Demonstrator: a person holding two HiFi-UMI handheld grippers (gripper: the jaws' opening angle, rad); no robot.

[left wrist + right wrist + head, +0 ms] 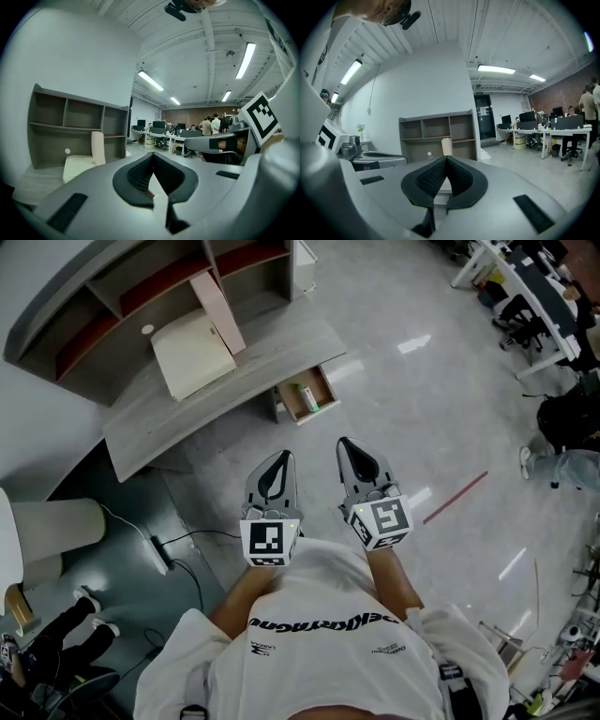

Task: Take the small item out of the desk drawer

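In the head view a grey desk (141, 413) stands ahead on the left, and its drawer (291, 401) is pulled open toward me. A small white and green item (309, 397) lies inside the drawer. My left gripper (284, 457) and right gripper (344, 442) are held side by side in front of my chest, well short of the drawer. Both are shut with nothing between the jaws. In the left gripper view the left gripper (152, 155) points toward the desk's shelf unit (70, 126). In the right gripper view the right gripper (446, 159) faces that shelf unit (436, 133) too.
A cream box (192, 354) sits on the desk top. A power strip with cable (161, 552) lies on the floor to the left, near a white cylinder (56, 524). Office desks and chairs (525, 296) stand far right, where people (211, 124) gather.
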